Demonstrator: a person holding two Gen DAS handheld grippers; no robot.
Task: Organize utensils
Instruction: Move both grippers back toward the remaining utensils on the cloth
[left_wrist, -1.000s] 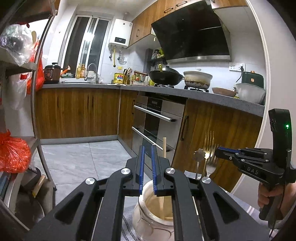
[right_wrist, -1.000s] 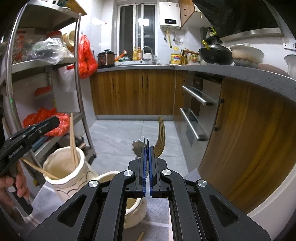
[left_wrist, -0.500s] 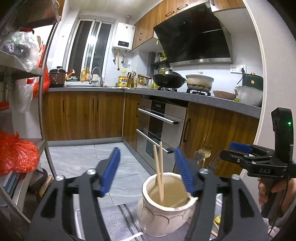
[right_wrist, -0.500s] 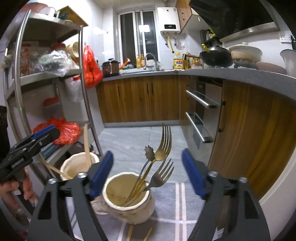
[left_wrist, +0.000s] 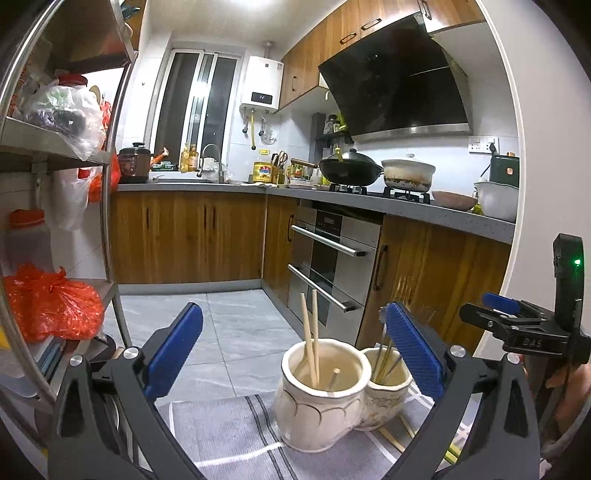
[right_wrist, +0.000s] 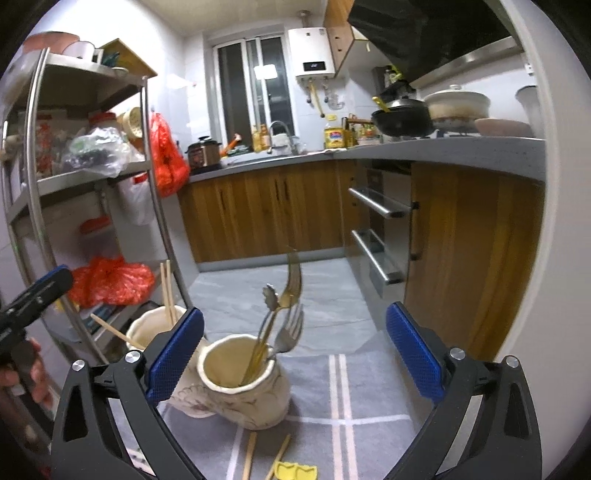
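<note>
Two cream ceramic holders stand side by side on a grey striped cloth (left_wrist: 229, 435). The left holder (left_wrist: 319, 402) has wooden chopsticks (left_wrist: 309, 341) standing in it; it also shows in the right wrist view (right_wrist: 155, 328). The right holder (right_wrist: 245, 384) holds gold and silver forks (right_wrist: 290, 314); it also shows in the left wrist view (left_wrist: 388, 398). My left gripper (left_wrist: 295, 350) is open and empty, behind the chopstick holder. My right gripper (right_wrist: 295, 350) is open and empty, behind the fork holder. More chopsticks (right_wrist: 249, 458) and a yellow utensil (right_wrist: 295, 472) lie on the cloth.
A metal shelf rack (right_wrist: 92, 177) with bags stands at the left. Wooden cabinets and an oven (left_wrist: 328, 269) run along the right, under a counter with pots (left_wrist: 406, 173). The tiled floor (left_wrist: 229, 325) lies beyond the cloth's edge.
Both grippers were shut a second ago, the left on a chopstick, the right on a fork. Both opened, left the utensils in the holders and drew back.
</note>
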